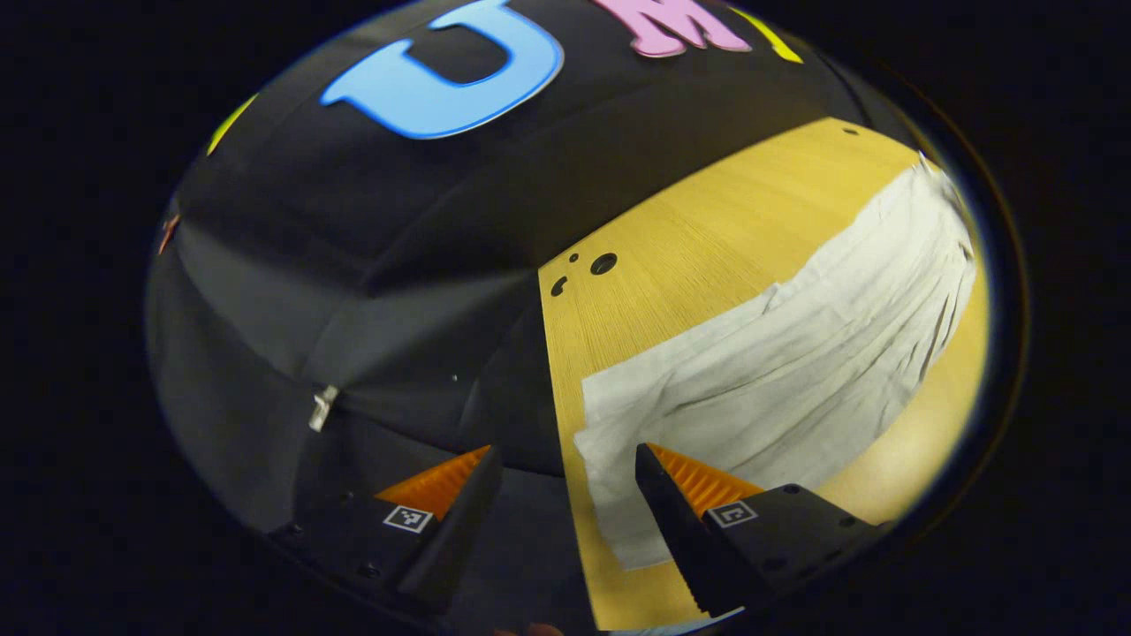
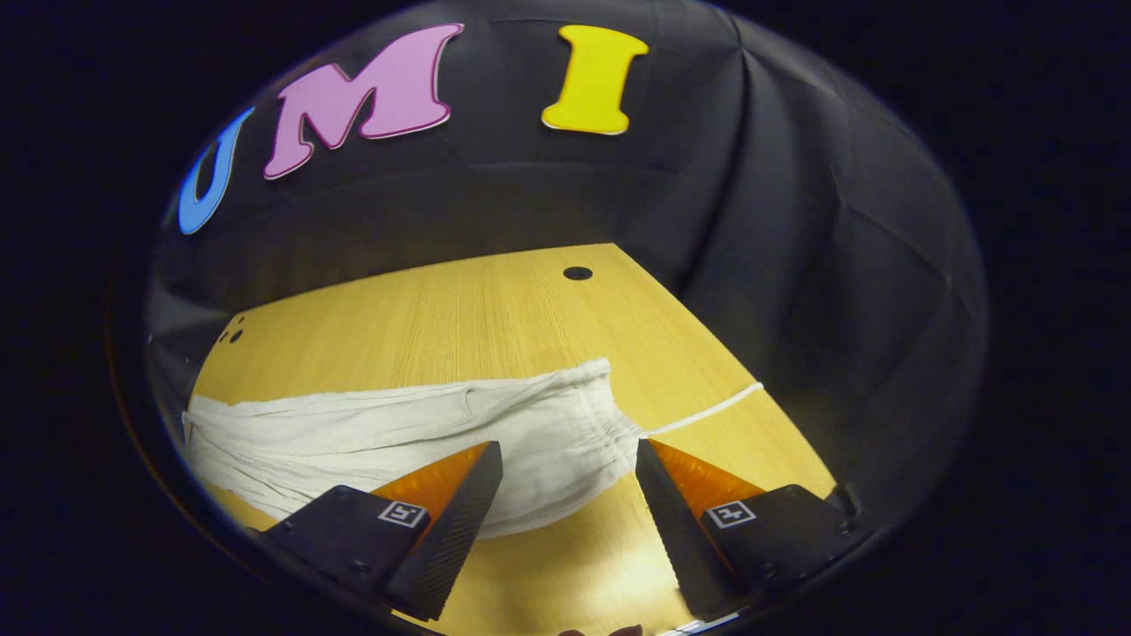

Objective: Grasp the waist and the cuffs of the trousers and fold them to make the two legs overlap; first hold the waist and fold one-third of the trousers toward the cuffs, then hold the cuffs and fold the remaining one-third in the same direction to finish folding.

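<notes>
Left tongs (image 1: 568, 459) are spread apart with nothing in them, hanging over the cuff end of the trousers (image 1: 795, 371); right tongs (image 2: 568, 455) gape too, right above the waist (image 2: 583, 415). Trousers lie flat and wrinkly across the tabletop (image 2: 495, 309); drawstring (image 2: 707, 411) trails off the waist.

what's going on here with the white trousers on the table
A person holds a gripper in each hand over white trousers spread on a wooden table. The left gripper is open near the cuff end, one finger over the cloth. The right gripper is open at the gathered waist, where a drawstring trails onto the table. Neither grips the cloth, and the legs do not look folded over each other yet.
</notes>
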`<action>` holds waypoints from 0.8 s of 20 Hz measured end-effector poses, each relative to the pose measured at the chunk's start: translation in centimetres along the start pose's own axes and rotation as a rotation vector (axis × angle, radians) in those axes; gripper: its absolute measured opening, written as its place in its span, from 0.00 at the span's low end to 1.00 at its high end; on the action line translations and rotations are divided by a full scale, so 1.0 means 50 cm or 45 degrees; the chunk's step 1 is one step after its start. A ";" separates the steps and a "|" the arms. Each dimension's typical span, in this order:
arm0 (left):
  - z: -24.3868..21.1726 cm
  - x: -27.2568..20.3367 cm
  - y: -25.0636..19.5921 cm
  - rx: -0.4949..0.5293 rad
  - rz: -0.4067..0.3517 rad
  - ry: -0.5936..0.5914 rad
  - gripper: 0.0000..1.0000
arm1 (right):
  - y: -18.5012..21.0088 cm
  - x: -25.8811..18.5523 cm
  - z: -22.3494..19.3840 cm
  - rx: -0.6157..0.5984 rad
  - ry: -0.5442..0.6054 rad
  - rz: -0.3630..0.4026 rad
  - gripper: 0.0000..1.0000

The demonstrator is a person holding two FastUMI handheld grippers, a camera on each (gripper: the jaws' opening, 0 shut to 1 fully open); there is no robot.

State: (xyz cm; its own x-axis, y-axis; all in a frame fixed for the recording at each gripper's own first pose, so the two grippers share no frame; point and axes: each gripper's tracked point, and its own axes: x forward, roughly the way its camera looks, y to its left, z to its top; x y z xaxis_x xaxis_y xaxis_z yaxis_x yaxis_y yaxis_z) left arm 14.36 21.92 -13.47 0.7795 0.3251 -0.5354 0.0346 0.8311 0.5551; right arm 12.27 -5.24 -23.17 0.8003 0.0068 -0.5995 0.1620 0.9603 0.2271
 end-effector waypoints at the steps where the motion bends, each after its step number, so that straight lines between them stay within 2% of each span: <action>1: -0.019 -0.007 -0.013 -0.120 -0.037 0.017 0.97 | 0.002 -0.002 -0.020 0.093 0.021 0.007 0.98; 4: -0.055 -0.043 -0.058 -0.457 -0.124 0.014 0.97 | 0.010 -0.001 -0.048 0.305 0.078 0.035 1.00; 7: -0.069 -0.057 -0.094 -0.674 -0.187 -0.015 0.98 | 0.009 0.021 -0.079 0.482 0.130 0.061 0.99; 11: -0.095 -0.048 -0.128 -0.875 -0.235 0.028 0.98 | -0.028 0.062 -0.086 0.685 0.148 0.016 0.99; 16: -0.120 -0.044 -0.140 -0.976 -0.236 0.081 0.99 | -0.049 0.115 -0.079 0.695 0.176 -0.031 0.99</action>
State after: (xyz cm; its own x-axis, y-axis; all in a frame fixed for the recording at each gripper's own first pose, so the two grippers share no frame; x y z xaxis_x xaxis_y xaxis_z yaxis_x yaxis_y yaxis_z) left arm 8.64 18.08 -20.01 0.7652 0.1571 -0.6243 -0.2985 0.9458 -0.1278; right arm 14.20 -6.43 -30.23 0.7157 0.0583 -0.6960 0.4838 0.6773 0.5542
